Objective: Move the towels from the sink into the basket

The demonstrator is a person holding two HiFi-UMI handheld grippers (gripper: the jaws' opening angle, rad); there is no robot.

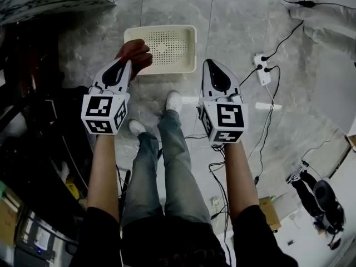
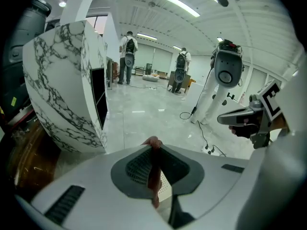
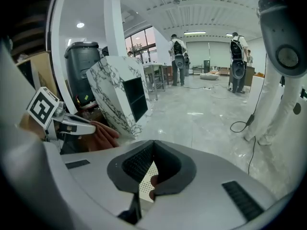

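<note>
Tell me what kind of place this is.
Probably a robotics lab or test hall: power strip and cables on the floor, a marble-look counter, a tall white machine.

The right gripper [image 3: 153,143] fills the bottom of the frame, jaws closed tip to tip. Through the gap beneath them shows a patch of a perforated cream basket [image 3: 145,185]. At the left edge, the left gripper [image 3: 88,128], topped by its marker cube, has a reddish-brown towel [image 3: 103,136] at its tip. Behind it, left of centre, stand a marble-patterned cabinet [image 3: 117,97] and a grey bin [image 3: 81,61]. Far off at upper centre, people with backpacks [image 3: 178,49] stand on a glossy floor [image 3: 206,119]. A black cable [image 3: 242,123] loops at right.
</note>
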